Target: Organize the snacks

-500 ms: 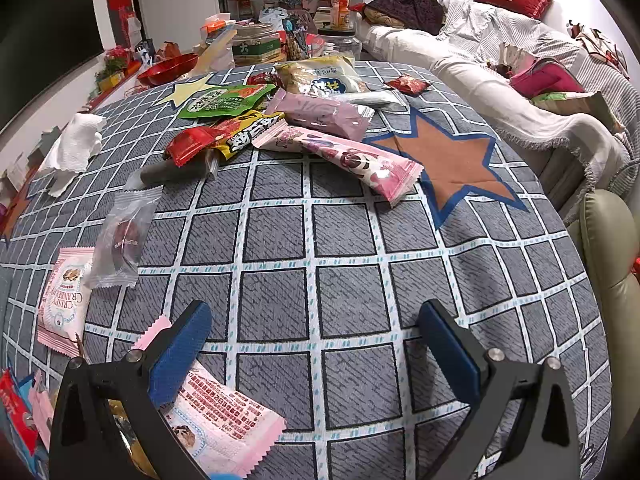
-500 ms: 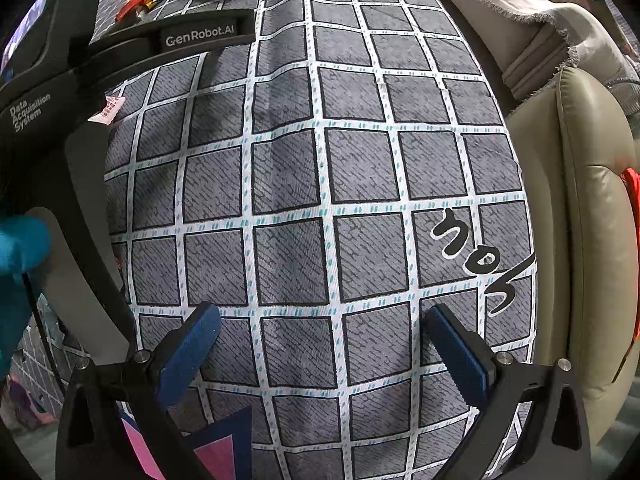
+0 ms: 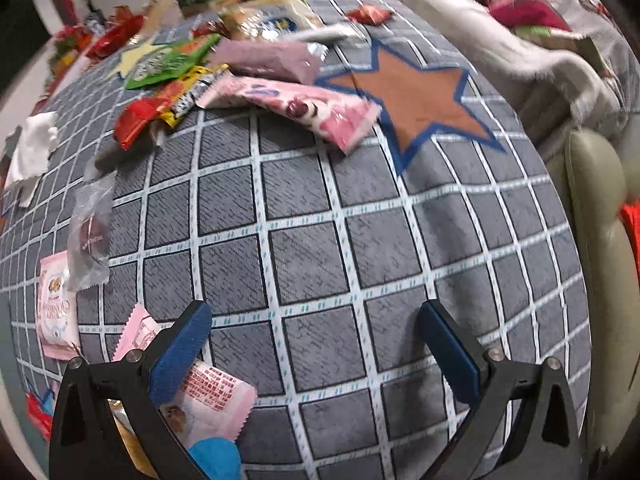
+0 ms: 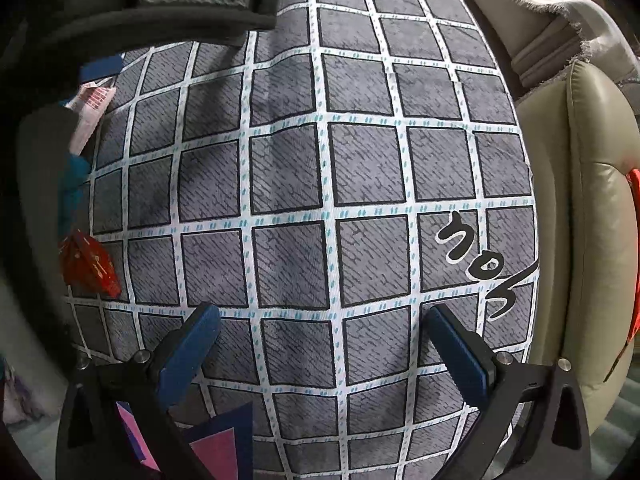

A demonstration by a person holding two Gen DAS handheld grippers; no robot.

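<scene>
My left gripper (image 3: pixel 316 344) is open and empty above the grey checked tablecloth (image 3: pixel 304 216). A pink snack packet (image 3: pixel 208 400) lies under its left finger. A long pink wrapper (image 3: pixel 304 108), a lilac packet (image 3: pixel 268 60), a green packet (image 3: pixel 168 64), a red-and-yellow packet (image 3: pixel 160 108) and a clear wrapper (image 3: pixel 90 232) lie farther off. Another pink packet (image 3: pixel 56 312) lies at the left. My right gripper (image 4: pixel 320 348) is open and empty over bare cloth (image 4: pixel 288 184). The left gripper's body (image 4: pixel 152 4) fills its upper left, with a red candy (image 4: pixel 90 264) at the left.
A brown star patch (image 3: pixel 420 96) lies on the cloth to the right of the snacks. A beige leather seat (image 4: pixel 592 216) borders the table's right edge. A white-covered sofa (image 3: pixel 480 20) runs behind. A crumpled white tissue (image 3: pixel 32 152) sits far left.
The left gripper has moved forward and tilted toward the snack pile; the view is blurred by motion. The right gripper has shifted a little, and a red candy now shows at its left.
</scene>
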